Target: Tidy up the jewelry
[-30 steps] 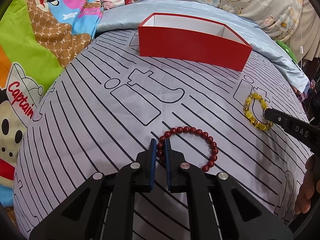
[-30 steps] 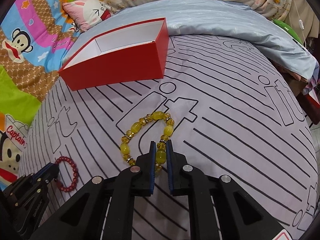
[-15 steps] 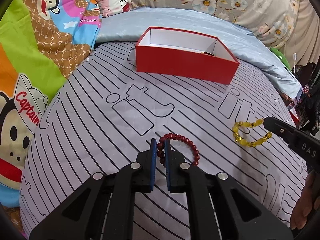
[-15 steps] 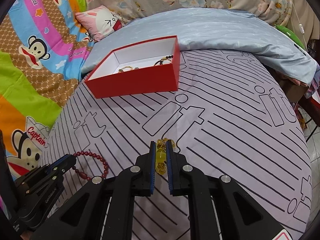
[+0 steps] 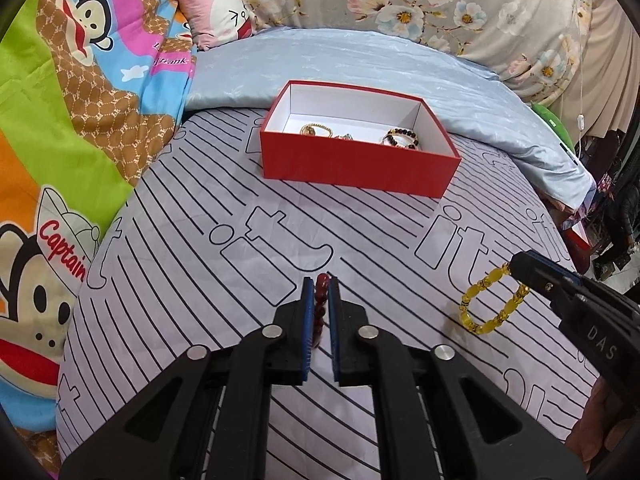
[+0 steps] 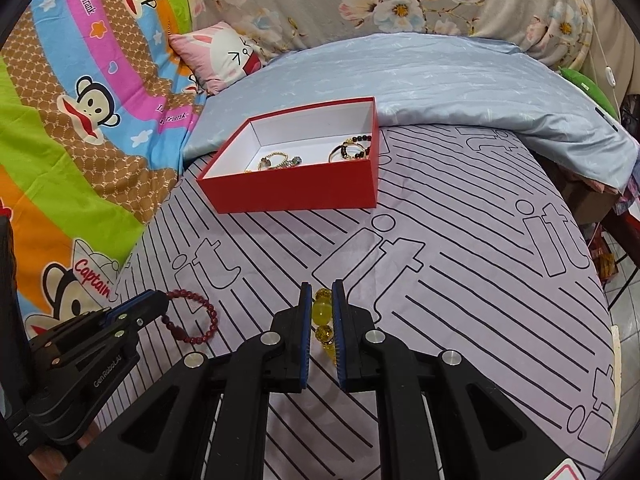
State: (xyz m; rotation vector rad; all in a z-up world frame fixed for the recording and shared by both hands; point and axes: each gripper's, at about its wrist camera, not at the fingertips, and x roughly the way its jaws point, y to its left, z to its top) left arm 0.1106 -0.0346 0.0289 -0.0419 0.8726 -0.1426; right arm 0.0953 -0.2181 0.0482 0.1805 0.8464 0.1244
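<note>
While both bracelets hang clear of the bedsheet, the move to come turns on where the open red cardboard box lies: ahead of both grippers and beyond their fingertips, with bare striped lilac sheet between. From the left gripper the box sits straight ahead and slightly to the right, its long axis running across the line of approach, so the near long wall must be cleared before anything can drop in. From the right gripper the box is ahead and to the left, seen corner-on.

Left gripper: jaws pinched shut on the dark red beaded bracelet, whose loop dangles below the fingertips. Right gripper: jaws clamped on the yellow translucent beaded bracelet, also hanging free. Neither looks clearly closer to the box, I judge.

Inside the box, gold-toned pieces lie at one end and a dark beaded bracelet at the other, leaving white floor between. A pale blue quilt bunches just behind the box; a pink cartoon pillow lies further back. Nothing blocks the path except the box wall.
</note>
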